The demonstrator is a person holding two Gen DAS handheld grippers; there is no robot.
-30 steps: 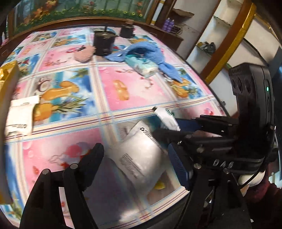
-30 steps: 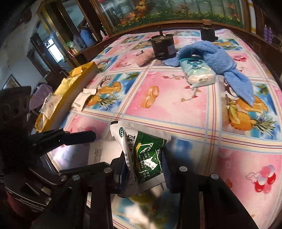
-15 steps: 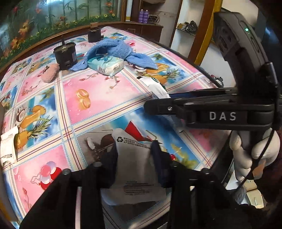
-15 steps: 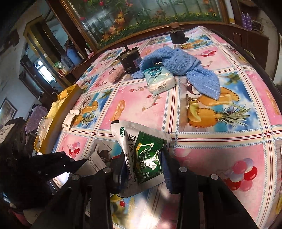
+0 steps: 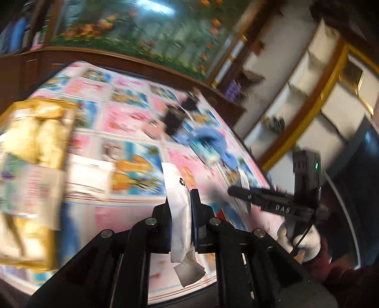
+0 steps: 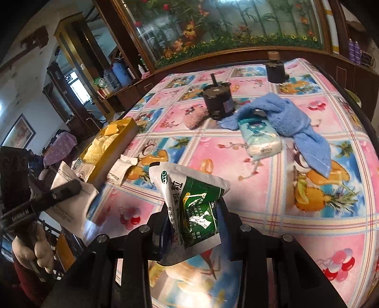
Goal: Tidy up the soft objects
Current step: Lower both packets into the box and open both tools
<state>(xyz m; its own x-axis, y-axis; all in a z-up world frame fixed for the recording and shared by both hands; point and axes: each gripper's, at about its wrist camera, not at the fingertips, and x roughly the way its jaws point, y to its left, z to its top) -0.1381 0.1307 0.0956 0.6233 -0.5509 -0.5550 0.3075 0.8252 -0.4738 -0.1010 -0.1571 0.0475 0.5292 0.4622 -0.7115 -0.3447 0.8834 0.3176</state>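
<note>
Dark wooden cabinets [image 6: 78,78] and a floral painted glass panel [image 6: 225,21] line the walls.

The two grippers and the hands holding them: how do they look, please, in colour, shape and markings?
Both the left gripper and the right gripper are black, angular linkages with silver rivets and blue pads on the fingers. The right gripper's side carries white letters and a green light. Both hands wear pale gloves; the sleeve is dark red.

table [image 6: 272,189] wearing a pink-blue fruit-print cloth; lying on it: blue towel [image 6: 284,118] touching a tissue pack [image 6: 260,139], two black cylinders [image 6: 218,99], pinkish pad [image 6: 196,118], gold box [image 6: 111,147], white sachet [image 6: 123,168] beside it.
</note>
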